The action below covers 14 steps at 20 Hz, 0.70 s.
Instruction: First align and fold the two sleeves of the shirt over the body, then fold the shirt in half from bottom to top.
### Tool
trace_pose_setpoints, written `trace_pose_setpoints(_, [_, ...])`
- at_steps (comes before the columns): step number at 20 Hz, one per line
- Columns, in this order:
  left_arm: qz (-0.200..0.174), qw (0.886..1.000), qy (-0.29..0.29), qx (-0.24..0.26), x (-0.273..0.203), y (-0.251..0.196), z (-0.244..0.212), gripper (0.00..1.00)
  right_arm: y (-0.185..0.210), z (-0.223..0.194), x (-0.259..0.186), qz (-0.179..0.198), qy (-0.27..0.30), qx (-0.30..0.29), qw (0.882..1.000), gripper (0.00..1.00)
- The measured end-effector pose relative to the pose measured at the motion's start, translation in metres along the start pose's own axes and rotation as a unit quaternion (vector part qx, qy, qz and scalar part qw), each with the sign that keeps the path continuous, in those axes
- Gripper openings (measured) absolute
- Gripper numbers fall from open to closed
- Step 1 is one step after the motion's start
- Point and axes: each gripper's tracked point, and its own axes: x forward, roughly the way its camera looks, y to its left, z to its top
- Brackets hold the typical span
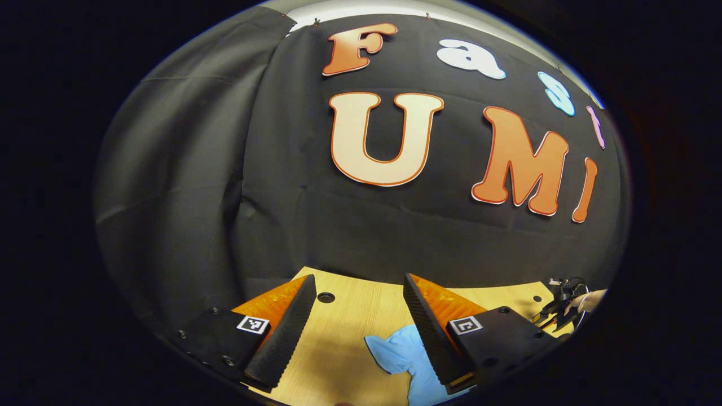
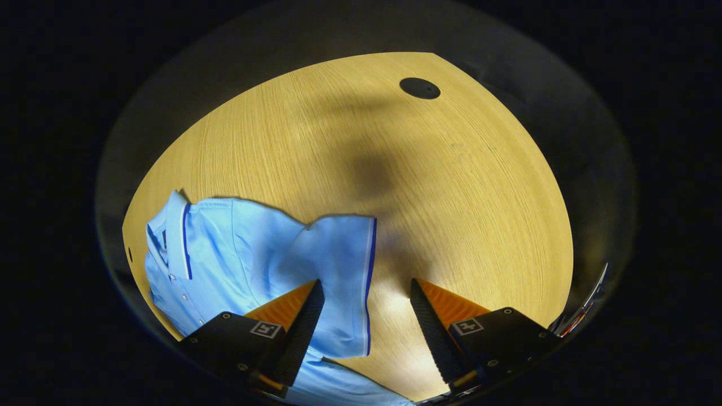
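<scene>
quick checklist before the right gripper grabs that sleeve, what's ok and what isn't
1. Right gripper open: ok, fingers spread wide.
2. Light blue polo shirt's sleeve with dark blue trim between its fingers: ok, the cuff edge lies in the gap.
3. Sleeve flat on the light wooden table: ok.
4. Left gripper open and empty: ok.
5. Left gripper over the other sleeve: not ok, blue cloth sits by one finger only.
6. Whole shirt laid flat: cannot tell.
</scene>
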Motion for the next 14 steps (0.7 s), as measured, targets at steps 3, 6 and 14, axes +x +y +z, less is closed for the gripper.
trace_pose_setpoints(3, [-0.001, 1.000, 0.002, -0.001, -0.003, -0.001, -0.003, 1.00, -0.002, -0.001, 0.001, -0.002, 0.001, 0.011, 1.000, 0.80])
trace_pose_setpoints(6, [-0.002, 1.000, 0.003, -0.004, -0.004, 0.000, -0.004, 1.00, -0.001, -0.003, 0.001, 0.001, -0.005, 0.006, 1.000, 0.58])
trace_pose_setpoints(14, [0.000, 1.000, 0.005, -0.002, -0.013, 0.010, -0.011, 1.00, 0.015, -0.004, -0.014, 0.011, -0.029, 0.001, 1.000, 0.03])
